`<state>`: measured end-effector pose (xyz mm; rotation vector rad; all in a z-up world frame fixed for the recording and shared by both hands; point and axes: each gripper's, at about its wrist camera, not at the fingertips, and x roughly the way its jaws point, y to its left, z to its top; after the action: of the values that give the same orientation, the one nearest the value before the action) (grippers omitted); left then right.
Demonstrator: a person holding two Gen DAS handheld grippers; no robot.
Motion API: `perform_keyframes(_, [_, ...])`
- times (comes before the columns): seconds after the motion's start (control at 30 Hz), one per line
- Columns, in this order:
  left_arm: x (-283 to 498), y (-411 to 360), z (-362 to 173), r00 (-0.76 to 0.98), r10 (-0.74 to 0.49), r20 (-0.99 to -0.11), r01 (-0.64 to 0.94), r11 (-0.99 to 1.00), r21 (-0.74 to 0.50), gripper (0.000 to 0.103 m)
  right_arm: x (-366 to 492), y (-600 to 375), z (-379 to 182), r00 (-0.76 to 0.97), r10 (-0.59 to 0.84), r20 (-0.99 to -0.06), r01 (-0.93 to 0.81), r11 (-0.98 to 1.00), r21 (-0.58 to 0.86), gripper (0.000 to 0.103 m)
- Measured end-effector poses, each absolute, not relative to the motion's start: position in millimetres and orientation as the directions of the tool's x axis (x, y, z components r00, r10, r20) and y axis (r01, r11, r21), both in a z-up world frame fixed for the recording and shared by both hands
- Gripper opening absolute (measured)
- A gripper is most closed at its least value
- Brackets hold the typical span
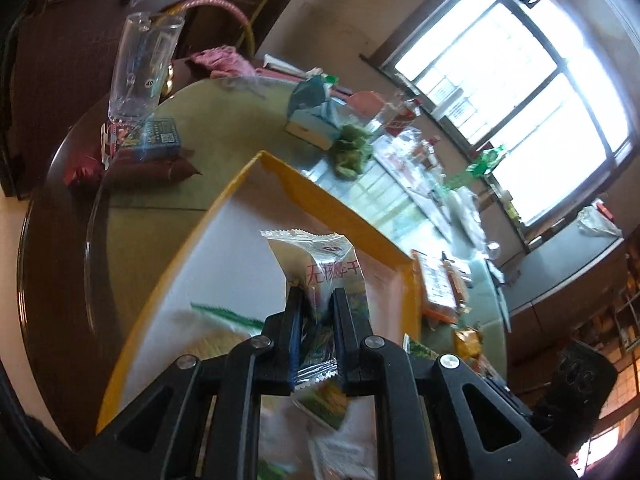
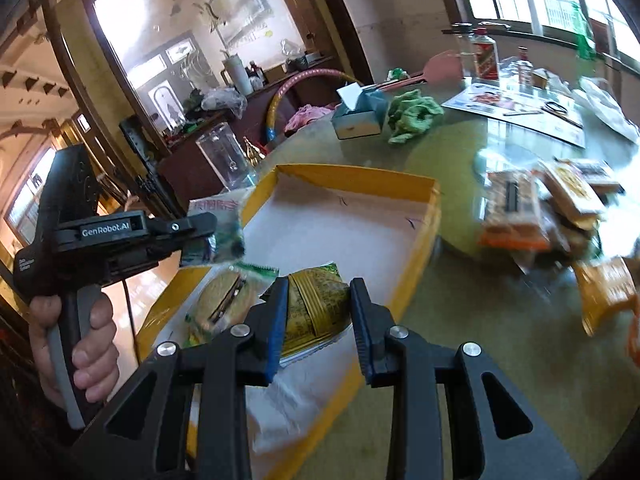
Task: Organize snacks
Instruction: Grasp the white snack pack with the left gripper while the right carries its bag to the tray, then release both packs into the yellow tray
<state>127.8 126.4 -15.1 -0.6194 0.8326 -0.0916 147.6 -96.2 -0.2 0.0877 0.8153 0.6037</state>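
Observation:
My left gripper (image 1: 316,294) is shut on a clear-and-green snack packet (image 1: 320,264) with red lettering and holds it above the yellow-rimmed box (image 1: 236,188). The right wrist view shows that gripper (image 2: 204,240) with the packet (image 2: 214,232) over the box's left rim (image 2: 360,174). My right gripper (image 2: 318,292) is open above a green-gold snack packet (image 2: 316,304) that lies in the box beside a round biscuit packet (image 2: 224,300). A pile of loose snack packets (image 2: 540,208) lies on the table to the right of the box.
The box sits on a round green glass-topped table (image 2: 460,312). Behind it are a tissue box (image 2: 360,114), a green cloth (image 2: 412,114), a clear plastic jug (image 2: 222,156), bottles (image 2: 486,58) and a leaflet (image 2: 516,110). A blue box on dark red packets (image 1: 156,140) lies far left.

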Motion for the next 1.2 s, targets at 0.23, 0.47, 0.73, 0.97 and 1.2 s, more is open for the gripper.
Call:
perform_keyframes(0.23, [157,137,-36,0.611,-0.299,-0.733,-0.215,0.829,-0.516,0.012,175,-60,-24,0.518,0.411,-0.750,-0.435,0.882,0.183,0.032])
perform_keyframes(0.47, [169,135,-52,0.526,-0.252,-0.812,-0.263,0.860,-0.437,0.014,180,-50,-42,0.502,0.342,-0.795,-0.419,0.900,0.122,0.035])
perform_keyframes(0.73, [126,116,-8,0.652,-0.149,-0.744,-0.241,0.889,-0.390,0.077,158,-78,-24,0.536,0.437,-0.722,-0.433,0.877,0.209,0.067])
perform_keyframes(0.97, [67,60,15,0.730,-0.228,-0.645,-0.112,0.890,-0.442,0.079,112,-144,-9,0.571,0.511,-0.642,-0.425,0.854,0.302,0.071])
perform_keyframes(1.2, [54,-10,8,0.681,-0.344,-0.646,0.019,0.891,-0.454,0.079,83,-226,-16,0.565,0.578,-0.589,-0.418,0.816,0.400,0.071])
